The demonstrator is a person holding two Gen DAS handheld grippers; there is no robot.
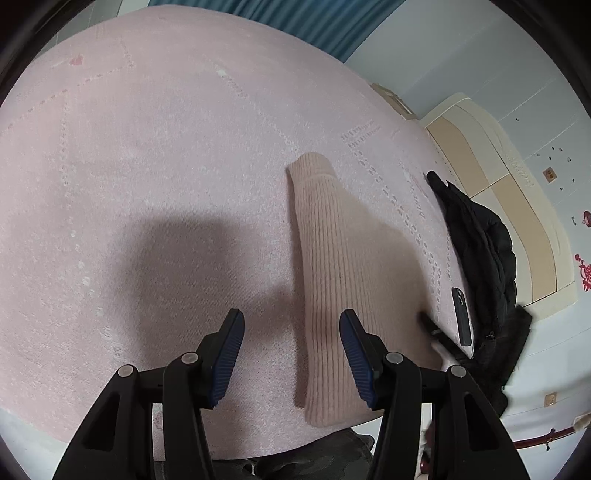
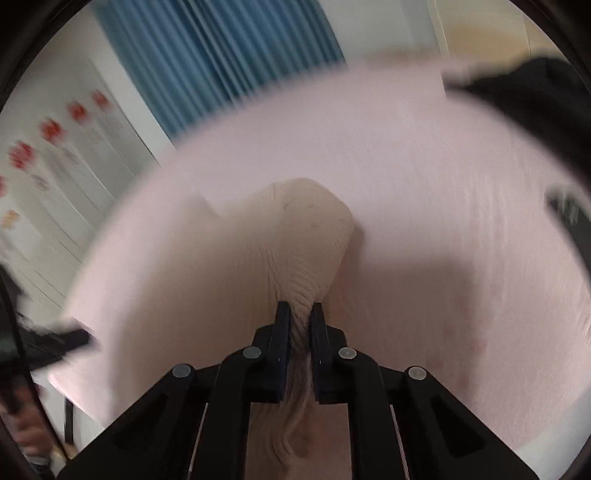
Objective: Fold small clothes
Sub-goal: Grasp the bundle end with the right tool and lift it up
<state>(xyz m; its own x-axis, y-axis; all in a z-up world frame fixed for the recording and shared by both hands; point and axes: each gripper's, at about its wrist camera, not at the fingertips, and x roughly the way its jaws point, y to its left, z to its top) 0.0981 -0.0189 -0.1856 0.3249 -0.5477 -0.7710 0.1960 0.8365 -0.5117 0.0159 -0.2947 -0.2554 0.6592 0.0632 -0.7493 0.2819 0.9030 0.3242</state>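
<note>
Left wrist: pink bedspread, blue curtain

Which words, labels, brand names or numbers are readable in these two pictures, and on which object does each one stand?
No text can be read in either view.
Bedspread: a woven mark near its far right part may be lettering, too small to read.
Wall stickers: red pictures, no readable words.
Phone: no brand visible.
Knit garment: no label showing.
</note>
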